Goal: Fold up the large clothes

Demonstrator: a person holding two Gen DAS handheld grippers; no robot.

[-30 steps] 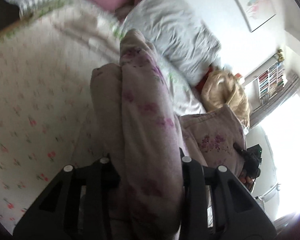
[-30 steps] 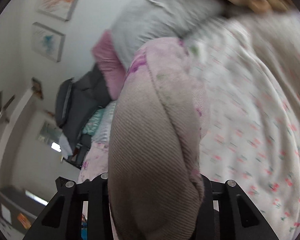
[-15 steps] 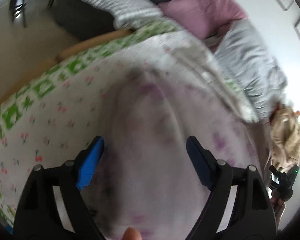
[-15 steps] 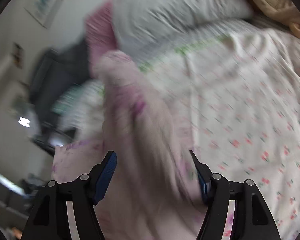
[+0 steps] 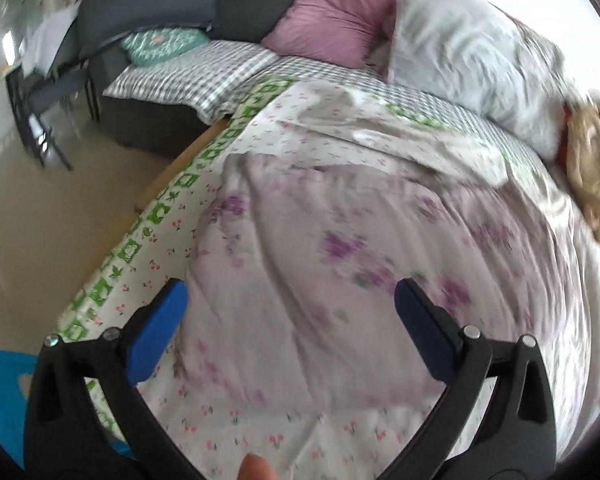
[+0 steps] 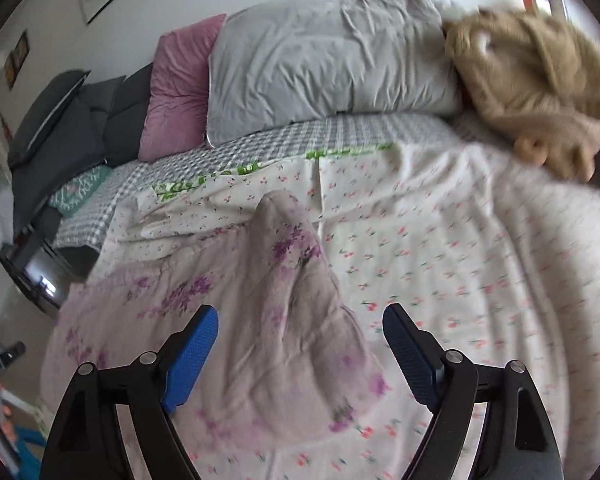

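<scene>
A large pale pink garment with purple flower prints [image 5: 340, 264] lies spread on the bed. It also shows in the right wrist view [image 6: 236, 304], where one end is bunched into a raised fold. My left gripper [image 5: 290, 300] is open and empty, hovering above the garment's near part. My right gripper [image 6: 298, 324] is open and empty, its blue-padded fingers either side of the raised fold without touching it.
The bed sheet [image 6: 480, 256] is white with small cherries and a green border [image 5: 140, 236]. A grey pillow [image 6: 332, 64], a pink pillow [image 6: 180, 88] and a tan plush toy [image 6: 540, 84] lie at the head. A dark sofa [image 5: 172, 16] and bare floor [image 5: 52, 216] are to the left.
Both grippers were shut on bunched parts of the garment a second ago. They opened and let go, and the garment now lies on the bed. Both have pulled back above it.
</scene>
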